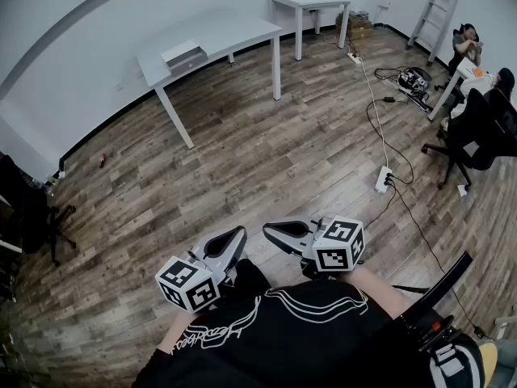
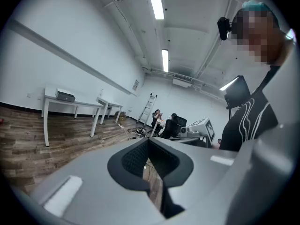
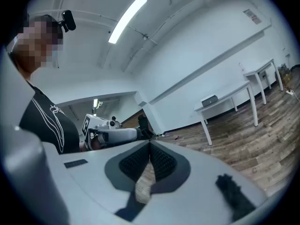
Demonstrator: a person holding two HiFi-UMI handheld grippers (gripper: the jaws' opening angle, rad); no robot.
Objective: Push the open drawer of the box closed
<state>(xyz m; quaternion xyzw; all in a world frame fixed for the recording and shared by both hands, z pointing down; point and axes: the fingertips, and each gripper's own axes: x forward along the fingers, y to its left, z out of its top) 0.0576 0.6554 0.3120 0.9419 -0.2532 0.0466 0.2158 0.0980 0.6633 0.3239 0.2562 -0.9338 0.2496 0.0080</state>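
1. Starting with the head view: the left gripper (image 1: 236, 234) and right gripper (image 1: 271, 231) hang at the bottom centre of the frame, close to the person's black shirt (image 1: 283, 330). Their tips point toward each other and are near but apart. The box (image 1: 184, 55) sits on the long white table (image 1: 234, 35) in the upper left, well apart from both grippers, with bare wood floor (image 1: 266, 152) between. It is too small here to tell whether its drawer stands out. As I judge it, the task has not begun: the approach to the table and the push itself are all left to do.

2. In the left gripper view, the jaws meet at their tips with nothing between them; only floor shows through the slit below the pads. The box (image 2: 65, 96) is a small grey shape at the left middle of the frame, on the same table. Only this view shows the ceiling lights (image 2: 154, 1), and it shows the ladder (image 2: 147, 108) and the seated people near the centre at eye level.

3. In the right gripper view, the jaws are likewise closed on nothing. The box (image 3: 209, 100) lies at the right middle of the frame, far off. This view alone shows the wall behind the table side-on, and the other gripper at its left middle.
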